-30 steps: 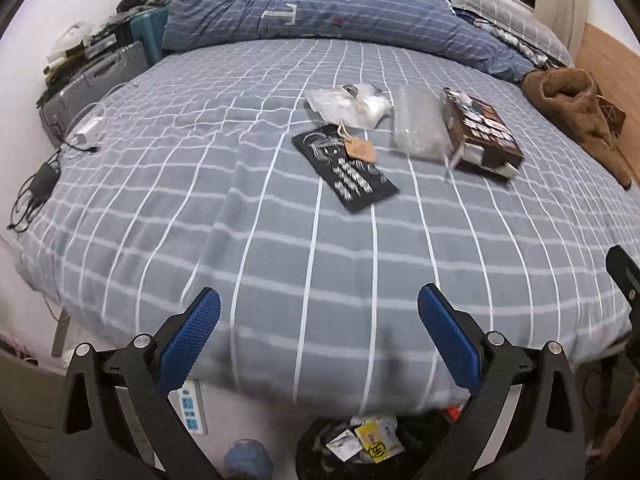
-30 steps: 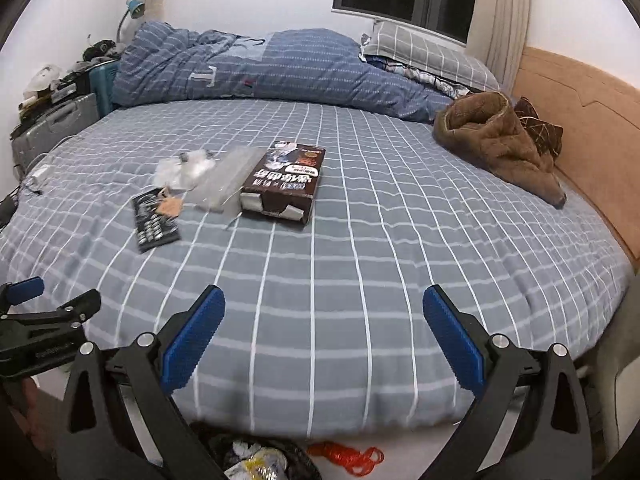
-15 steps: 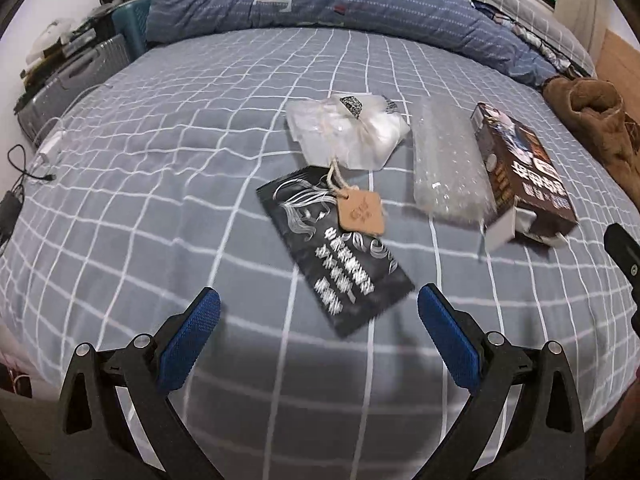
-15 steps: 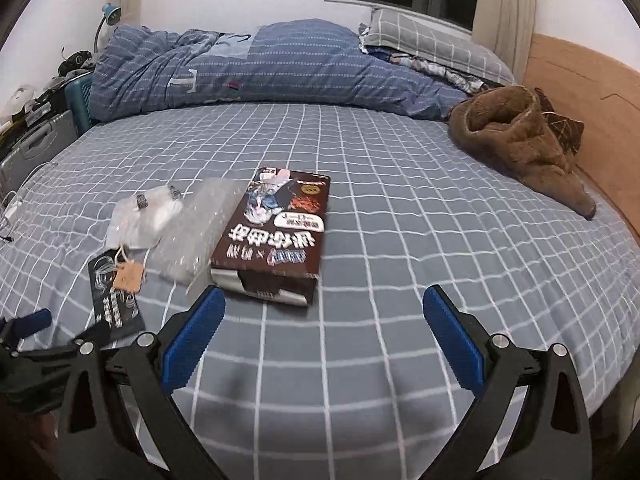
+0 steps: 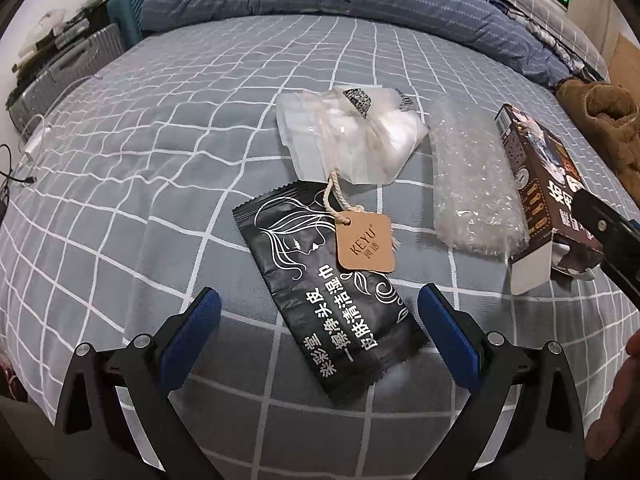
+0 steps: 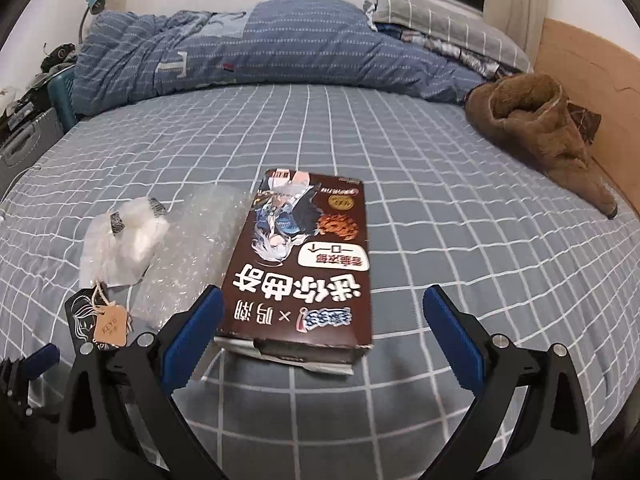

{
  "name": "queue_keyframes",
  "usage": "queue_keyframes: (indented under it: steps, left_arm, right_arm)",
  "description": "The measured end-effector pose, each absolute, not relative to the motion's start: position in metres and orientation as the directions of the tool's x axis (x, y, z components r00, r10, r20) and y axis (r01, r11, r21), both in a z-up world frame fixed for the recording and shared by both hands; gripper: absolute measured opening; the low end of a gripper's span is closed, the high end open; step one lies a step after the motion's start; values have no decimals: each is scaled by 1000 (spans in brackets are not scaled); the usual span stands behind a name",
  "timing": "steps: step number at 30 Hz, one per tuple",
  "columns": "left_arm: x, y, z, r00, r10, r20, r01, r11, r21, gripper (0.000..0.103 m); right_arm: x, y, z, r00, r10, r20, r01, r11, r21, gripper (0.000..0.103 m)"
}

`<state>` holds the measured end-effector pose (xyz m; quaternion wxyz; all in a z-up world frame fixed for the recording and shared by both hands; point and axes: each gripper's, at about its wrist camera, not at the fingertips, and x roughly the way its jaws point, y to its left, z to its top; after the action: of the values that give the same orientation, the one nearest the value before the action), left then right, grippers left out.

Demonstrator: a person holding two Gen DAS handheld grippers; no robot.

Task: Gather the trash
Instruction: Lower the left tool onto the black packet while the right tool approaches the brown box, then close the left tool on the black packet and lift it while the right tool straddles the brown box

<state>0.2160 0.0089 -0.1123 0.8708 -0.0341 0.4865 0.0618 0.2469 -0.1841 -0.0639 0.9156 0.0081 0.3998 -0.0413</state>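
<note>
Left wrist view: our left tongs [image 5: 318, 320] hang wide apart over the near end of a black wet-wipe sachet [image 5: 328, 292], which lies flat on the grey checked bed sheet [image 5: 140, 152], its lower half between the two blue pads. A brown paper tag [image 5: 364, 242] rests on the sachet's upper part, its string running up to a crumpled white plastic bag [image 5: 352, 136] just beyond. To the right of that bag lies a strip of bubble wrap [image 5: 472, 184], and beside it a brown snack box [image 5: 540, 188] with its near flap open. A dark tip of our right tool crosses the box's near end at the frame's edge.

Right wrist view: our right tongs [image 6: 322, 320] are also spread wide, empty, hovering over the near end of the snack box [image 6: 308, 264], which sits between the pads. The bubble wrap [image 6: 192, 248] touches the box's left side; the white bag [image 6: 124, 248] and the tag [image 6: 110, 326] lie further left. A brown fleece garment [image 6: 540, 132] is heaped well apart by the wooden headboard [image 6: 592, 80], and a blue quilt [image 6: 260, 48] is bunched along the far side.
</note>
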Motion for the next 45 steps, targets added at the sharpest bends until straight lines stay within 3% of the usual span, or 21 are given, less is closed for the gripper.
queue_keyframes:
  steps: [4,16,22,31,45]
  left_arm:
    - [216,1,-115,513,89,-854,-132,991,24,94]
    - [212,-1,-120,532,121,-838,-147,988,49,53]
    - [211,2,-117,549,109,-829,-144,989,35,44]
    - [202,9,-109,564,58,-823,-126,992,-16,32]
    - [191,15,-96,574,-8,-819,-74,995,-61,28]
  right_arm:
    - [257,-179,-69,664,-71,-745,96,995,-10,95]
    - [274,-169,-91,625,-62,-779,100,995,1,95]
    - [271,-174,-87,640,-45,-767,95,995,21,88]
    - [262,-178,-83,651,-45,-758,89,996,18,88]
    - [240,-182,-72,672,-53,-739,68,998,-9,88]
